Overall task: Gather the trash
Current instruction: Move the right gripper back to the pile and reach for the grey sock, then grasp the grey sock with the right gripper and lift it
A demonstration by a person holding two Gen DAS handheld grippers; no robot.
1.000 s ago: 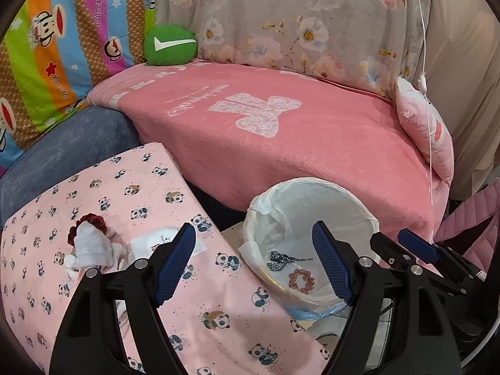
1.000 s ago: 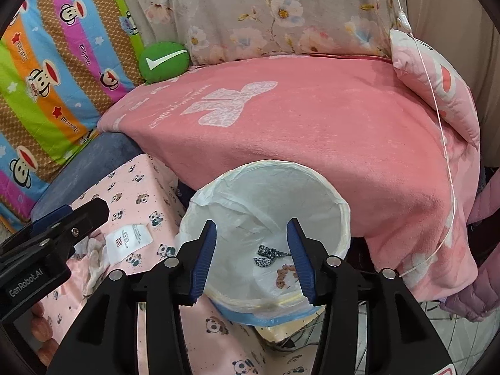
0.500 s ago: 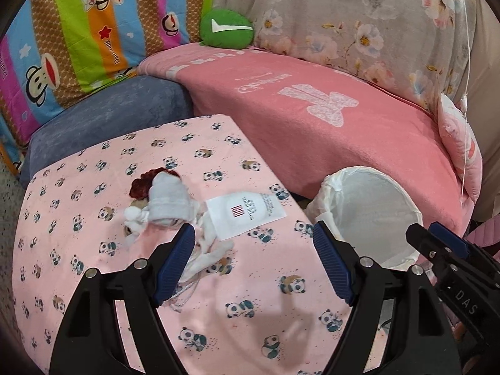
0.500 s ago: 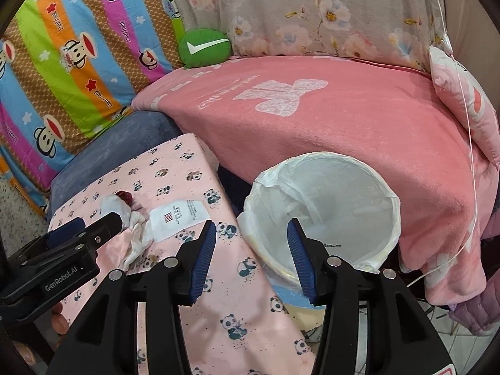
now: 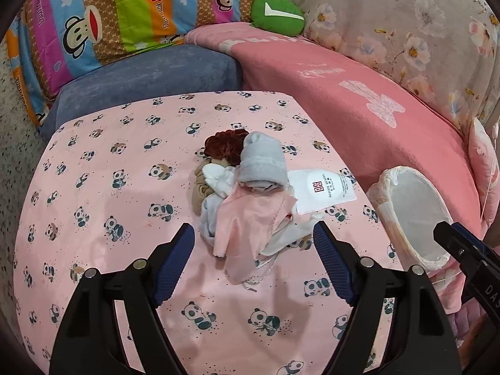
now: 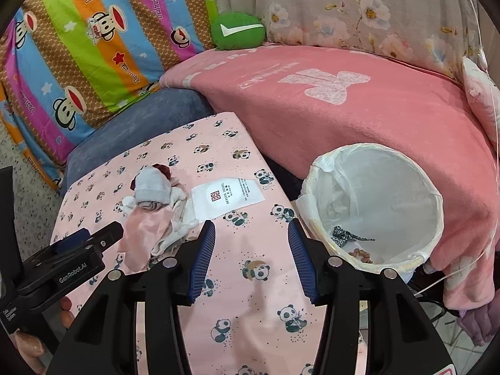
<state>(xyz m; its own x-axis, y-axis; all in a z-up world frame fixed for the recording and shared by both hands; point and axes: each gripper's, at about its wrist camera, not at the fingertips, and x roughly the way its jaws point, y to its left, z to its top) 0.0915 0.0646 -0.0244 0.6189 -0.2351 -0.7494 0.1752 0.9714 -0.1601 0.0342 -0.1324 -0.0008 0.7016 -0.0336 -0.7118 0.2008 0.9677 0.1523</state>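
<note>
— Left gripper [image 5: 253, 250]? 
— Jaws wide apart, nothing between the pads, hovering over the near end of a heap of scraps [image 5: 247, 193] in the middle of the panda cloth [image 5: 103, 193].

— In the heap? 
— Grey sock [image 5: 262, 162] on top, dark red scrunchie [image 5: 223, 145] behind it, pink rag [image 5: 247, 218] toward the gripper. White sachet [image 5: 323, 190] touching the heap's right side, near the cloth's right edge.

— Right gripper [image 6: 251, 256]? 
— Jaws parted, empty, above bare cloth between the heap and the bin [image 6: 372, 209].

— Bin? 
— White-lined, just off the cloth's right edge, against the pink blanket [image 6: 359, 125]. Small leopard-print scrap [image 6: 343, 236] and something brown on its bottom.

— Further out? 
— Blue cushion [image 5: 150, 78] past the far edge, striped monkey cover [image 6: 78, 47], green ball [image 5: 276, 14], floral cover [image 5: 406, 25]. Speckled floor at left.

— Changed from a second ago? 
— Both views swung left, away from the bin; heap then sat left of the left gripper, now straight ahead. Heap and sachet unmoved on the cloth.
</note>
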